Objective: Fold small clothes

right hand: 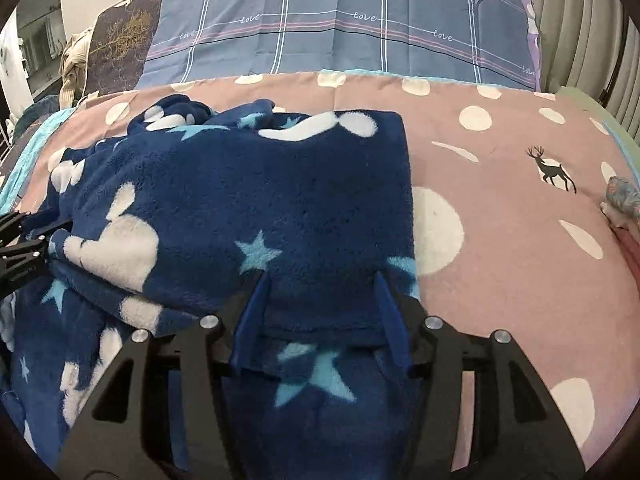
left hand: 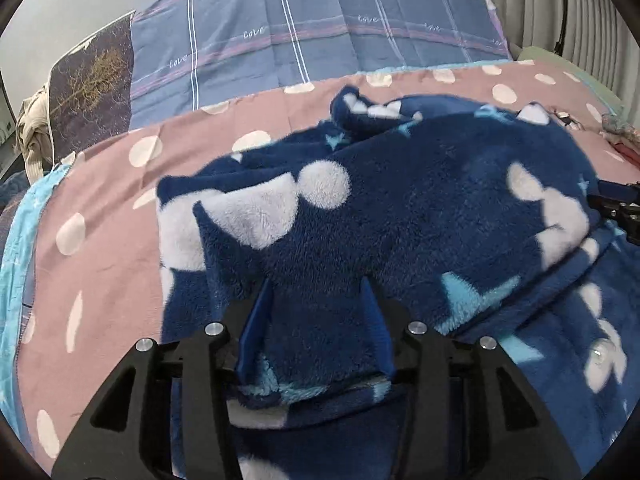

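Observation:
A dark blue fleece garment point(left hand: 420, 200) point(right hand: 260, 184) with white shapes and light-blue stars lies on the bed, its upper layer folded over a lower one. My left gripper point(left hand: 316, 282) sits at the near left part of the garment. A thick bunched fold fills the gap between its blue fingers and touches both pads. My right gripper point(right hand: 322, 276) is at the near right corner, jaws apart, and the folded edge lies flat and unpinched between them. Each gripper shows at the edge of the other view: the right gripper point(left hand: 624, 212) and the left gripper point(right hand: 20, 248).
The garment lies on a pink bedspread point(right hand: 520, 280) with white dots and a deer print. Behind it are a blue plaid quilt point(left hand: 320, 32), a dark cushion point(left hand: 92, 92) with a gold tree and a beige garment point(left hand: 30, 128). More cloth point(right hand: 620, 200) lies at the right edge.

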The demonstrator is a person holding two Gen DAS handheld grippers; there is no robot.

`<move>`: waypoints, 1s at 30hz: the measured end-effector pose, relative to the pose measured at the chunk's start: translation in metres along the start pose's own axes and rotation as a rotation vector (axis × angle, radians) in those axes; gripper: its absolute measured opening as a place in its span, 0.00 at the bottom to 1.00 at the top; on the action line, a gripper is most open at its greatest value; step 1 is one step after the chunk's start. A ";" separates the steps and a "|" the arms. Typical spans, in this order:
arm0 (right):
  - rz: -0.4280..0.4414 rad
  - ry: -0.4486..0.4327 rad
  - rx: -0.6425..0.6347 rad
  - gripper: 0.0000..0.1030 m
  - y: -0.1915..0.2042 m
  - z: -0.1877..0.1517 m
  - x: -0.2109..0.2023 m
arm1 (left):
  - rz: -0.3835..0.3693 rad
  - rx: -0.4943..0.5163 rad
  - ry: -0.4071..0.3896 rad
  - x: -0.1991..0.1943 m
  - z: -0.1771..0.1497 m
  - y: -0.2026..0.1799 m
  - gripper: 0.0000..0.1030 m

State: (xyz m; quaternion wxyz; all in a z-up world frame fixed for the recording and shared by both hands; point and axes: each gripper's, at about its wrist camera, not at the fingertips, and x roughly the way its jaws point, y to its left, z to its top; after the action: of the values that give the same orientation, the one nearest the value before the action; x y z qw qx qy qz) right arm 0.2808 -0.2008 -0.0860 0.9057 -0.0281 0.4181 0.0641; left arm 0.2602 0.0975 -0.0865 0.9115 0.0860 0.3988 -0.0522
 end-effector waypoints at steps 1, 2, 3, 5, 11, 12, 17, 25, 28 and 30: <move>0.005 -0.002 0.011 0.54 -0.002 -0.001 -0.005 | -0.013 -0.011 -0.017 -0.010 -0.002 0.003 0.46; 0.013 -0.008 0.031 0.54 -0.005 -0.002 -0.017 | -0.023 -0.027 -0.036 -0.023 -0.007 0.009 0.46; 0.015 -0.012 0.041 0.58 -0.006 -0.005 -0.025 | -0.033 -0.036 -0.047 -0.030 -0.010 0.015 0.48; 0.025 -0.017 0.048 0.61 -0.010 -0.015 -0.045 | -0.048 -0.063 -0.067 -0.054 -0.021 0.032 0.51; 0.065 0.030 0.060 0.62 -0.027 -0.071 -0.090 | -0.081 -0.058 0.009 -0.084 -0.081 0.051 0.53; 0.066 0.041 0.066 0.63 -0.029 -0.079 -0.093 | -0.093 -0.062 0.031 -0.087 -0.095 0.051 0.53; 0.051 0.096 0.081 0.65 -0.034 -0.126 -0.100 | -0.090 -0.092 0.056 -0.097 -0.139 0.053 0.56; 0.048 0.032 0.134 0.66 -0.043 -0.108 -0.140 | -0.109 -0.121 -0.078 -0.142 -0.088 0.057 0.56; 0.075 -0.012 0.123 0.66 -0.037 -0.070 -0.144 | -0.164 -0.138 -0.124 -0.139 -0.036 0.056 0.56; 0.107 -0.033 0.119 0.66 -0.032 -0.035 -0.136 | -0.194 -0.167 -0.127 -0.124 0.001 0.053 0.56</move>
State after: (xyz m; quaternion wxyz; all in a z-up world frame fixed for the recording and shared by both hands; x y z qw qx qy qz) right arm 0.1714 -0.2489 -0.0050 0.9078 0.0489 0.4072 0.0878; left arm 0.1858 0.1524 0.0110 0.9297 -0.0325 0.3495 -0.1119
